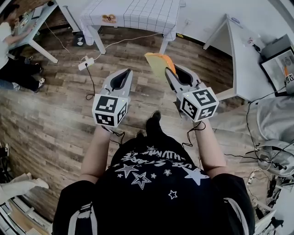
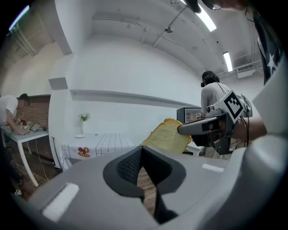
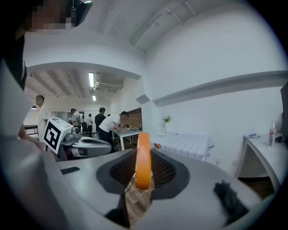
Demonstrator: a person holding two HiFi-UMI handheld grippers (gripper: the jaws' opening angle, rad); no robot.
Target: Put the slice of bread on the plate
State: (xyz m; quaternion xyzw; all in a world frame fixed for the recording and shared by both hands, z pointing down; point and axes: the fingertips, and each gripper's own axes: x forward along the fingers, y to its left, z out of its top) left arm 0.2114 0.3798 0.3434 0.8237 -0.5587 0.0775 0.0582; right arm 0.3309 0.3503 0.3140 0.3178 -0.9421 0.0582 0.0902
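Head view shows me both grippers held out over the wood floor (image 1: 50, 119), side by side and apart. The right gripper (image 1: 168, 69) has its 2 fingers clamped on the slice of bread (image 1: 156, 63), which sticks out past the tips, with its pale face turned towards the left gripper (image 1: 127, 71) and its orange crust along the top edge. In the right gripper view I see the slice edge-on and upright, pinched between the 2 mesh pads (image 3: 123, 169). The left gripper carries nothing: in its own view the fingers come together at the tips, and only floorboards show through the narrow slit between them. The bread is in the air, well apart from the table with the checked cloth (image 1: 147, 13). Something flat with brown shapes lies on that cloth; I cannot tell what it is.
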